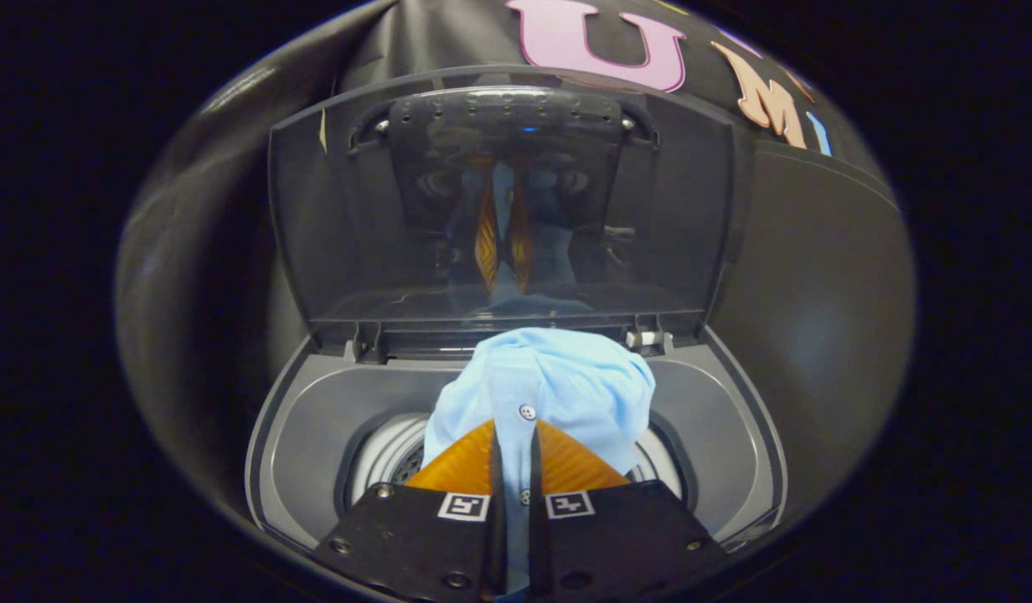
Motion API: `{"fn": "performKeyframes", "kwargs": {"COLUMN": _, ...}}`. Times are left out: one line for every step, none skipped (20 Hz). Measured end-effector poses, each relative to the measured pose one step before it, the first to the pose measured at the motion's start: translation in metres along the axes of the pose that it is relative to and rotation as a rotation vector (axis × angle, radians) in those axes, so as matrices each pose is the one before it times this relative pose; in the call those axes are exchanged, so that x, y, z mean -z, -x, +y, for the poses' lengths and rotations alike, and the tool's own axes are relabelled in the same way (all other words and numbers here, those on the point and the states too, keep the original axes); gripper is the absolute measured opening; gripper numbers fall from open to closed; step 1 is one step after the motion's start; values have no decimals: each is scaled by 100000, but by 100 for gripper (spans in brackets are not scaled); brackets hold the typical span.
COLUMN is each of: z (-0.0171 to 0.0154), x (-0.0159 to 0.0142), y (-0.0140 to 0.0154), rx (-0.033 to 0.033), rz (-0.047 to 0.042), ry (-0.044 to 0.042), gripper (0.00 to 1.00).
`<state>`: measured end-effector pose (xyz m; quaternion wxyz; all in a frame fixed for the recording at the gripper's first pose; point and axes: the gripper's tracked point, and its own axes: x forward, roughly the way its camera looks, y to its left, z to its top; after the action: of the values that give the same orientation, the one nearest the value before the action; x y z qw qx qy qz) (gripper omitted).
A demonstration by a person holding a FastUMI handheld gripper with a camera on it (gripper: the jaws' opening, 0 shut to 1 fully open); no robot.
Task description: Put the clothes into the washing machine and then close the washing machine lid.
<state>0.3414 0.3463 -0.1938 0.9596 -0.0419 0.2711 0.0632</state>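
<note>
While the lid (pixel 499 201) stands propped upright, the gripper (pixel 513 444) pinches a light-blue shirt (pixel 549 381) between both fingers, bunched above the washing machine's drum (pixel 390 456), placed to drop in.

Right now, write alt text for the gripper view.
The gripper is shut on a light blue buttoned shirt, holding it bunched over the open drum of a grey top-loading washing machine. The machine's dark see-through lid stands raised behind the shirt.
</note>
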Motion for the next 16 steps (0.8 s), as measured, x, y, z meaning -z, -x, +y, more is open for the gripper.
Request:
{"fn": "performKeyframes", "kwargs": {"z": 33, "x": 262, "y": 107, "rx": 79, "rz": 744, "ry": -290, "gripper": 11}}
{"fn": "performKeyframes", "kwargs": {"z": -86, "x": 347, "y": 139, "rx": 347, "rz": 1566, "ry": -596, "gripper": 13}}
{"fn": "performKeyframes", "kwargs": {"z": -63, "x": 640, "y": 74, "rx": 286, "rz": 2507, "ry": -807, "gripper": 14}}
{"fn": "performKeyframes", "kwargs": {"z": -48, "x": 354, "y": 155, "rx": 252, "rz": 1770, "ry": 170, "gripper": 15}}
{"fn": "performKeyframes", "kwargs": {"z": 37, "x": 258, "y": 124, "rx": 31, "rz": 1170, "ry": 475, "gripper": 18}}
{"fn": "performKeyframes", "kwargs": {"z": 55, "x": 91, "y": 175, "rx": -245, "rz": 133, "ry": 634, "gripper": 20}}
{"fn": "performKeyframes", "kwargs": {"z": 110, "x": 86, "y": 179, "rx": -182, "rz": -206, "ry": 261, "gripper": 27}}
{"fn": "performKeyframes", "kwargs": {"z": 133, "x": -170, "y": 201, "rx": -499, "rz": -570, "ry": 114, "gripper": 27}}
{"fn": "performKeyframes", "kwargs": {"z": 39, "x": -45, "y": 216, "rx": -121, "rz": -315, "ry": -153, "gripper": 26}}
{"fn": "performKeyframes", "kwargs": {"z": 17, "x": -33, "y": 237, "rx": -153, "rz": 7, "ry": -20, "gripper": 26}}
{"fn": "performKeyframes", "kwargs": {"z": 169, "x": -281, "y": 441, "rx": -799, "rz": -558, "ry": 83, "gripper": 28}}
{"fn": "performKeyframes", "kwargs": {"z": 173, "x": -366, "y": 273, "rx": -748, "rz": -1151, "ry": 83, "gripper": 38}}
{"fn": "performKeyframes", "kwargs": {"z": -59, "x": -386, "y": 304, "rx": 19, "rz": -1615, "ry": 251, "gripper": 48}}
{"fn": "performKeyframes", "kwargs": {"z": -131, "x": -679, "y": 387, "rx": 701, "rz": -2239, "ry": 212, "gripper": 55}}
{"fn": "performKeyframes", "kwargs": {"z": -84, "x": -504, "y": 402, "rx": 346, "rz": -2154, "ry": -267, "gripper": 60}}
{"fn": "performKeyframes", "kwargs": {"z": 220, "x": -619, "y": 352, "rx": -634, "rz": -2035, "ry": -498, "gripper": 65}}
